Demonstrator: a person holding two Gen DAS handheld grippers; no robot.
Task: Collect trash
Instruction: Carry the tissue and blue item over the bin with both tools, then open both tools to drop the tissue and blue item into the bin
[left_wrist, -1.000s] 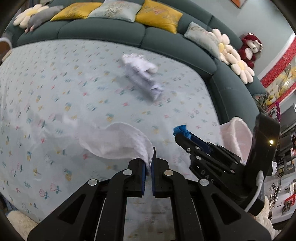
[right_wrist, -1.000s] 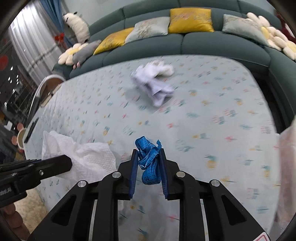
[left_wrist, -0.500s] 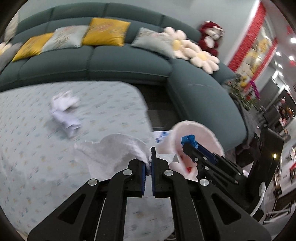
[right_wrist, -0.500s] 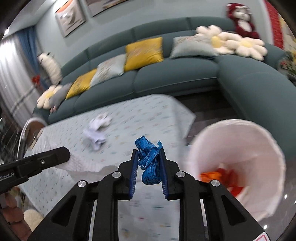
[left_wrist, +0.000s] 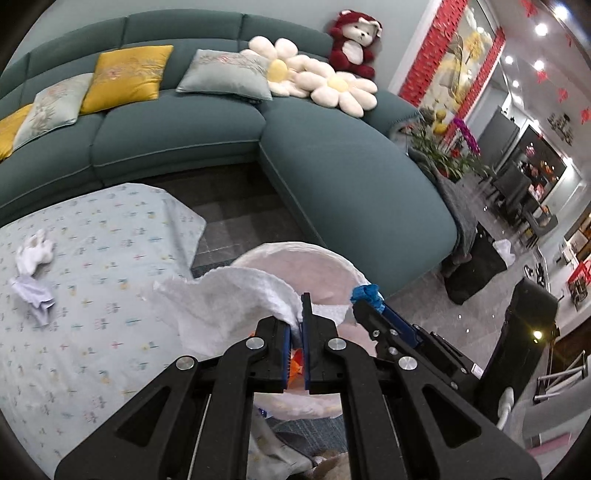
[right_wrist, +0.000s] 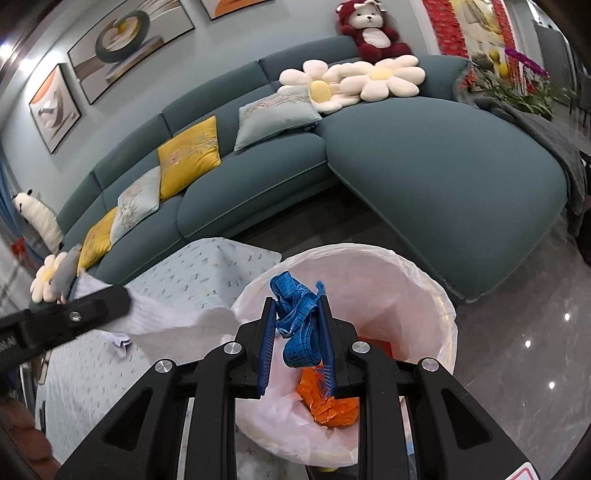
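Trash goes largest first: the round white-lined bin (right_wrist: 436, 295) beside the floral-clothed table (left_wrist: 92, 266) shows orange scraps only in the right wrist view. The left gripper (left_wrist: 300, 325) pinches a white paper towel (left_wrist: 229, 302); the right gripper (right_wrist: 297, 332) clamps a crumpled blue measuring tape (right_wrist: 295, 314) over the bin. Only the left wrist view shows crumpled white paper (left_wrist: 33, 258) lying on the table.
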